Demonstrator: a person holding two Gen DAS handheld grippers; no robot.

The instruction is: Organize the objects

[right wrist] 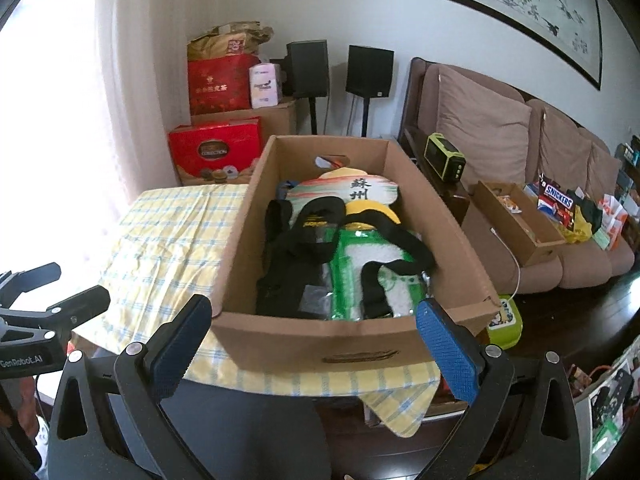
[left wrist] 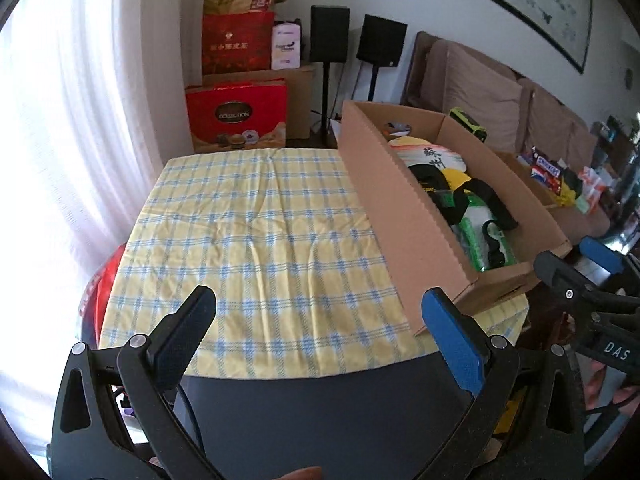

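A cardboard box [right wrist: 332, 344] stands on the right side of a table with a yellow checked cloth [left wrist: 248, 240]. Inside lie black straps [right wrist: 296, 264], a green and white packet [right wrist: 360, 276], a yellow item [right wrist: 372, 210] and a round fan with black characters [right wrist: 360, 192]. The box also shows in the left wrist view [left wrist: 384, 200]. My left gripper [left wrist: 320, 320] is open and empty over the table's near edge, left of the box. My right gripper [right wrist: 316, 332] is open and empty in front of the box's near wall.
Red gift boxes [left wrist: 236, 116] and two black speakers [left wrist: 330, 34] stand behind the table. A brown sofa [right wrist: 520, 160] at right holds a smaller cardboard box [right wrist: 520, 224], snack packs [right wrist: 558, 200] and a green radio [right wrist: 444, 158]. A green lunch box [right wrist: 506, 320] sits low at the right.
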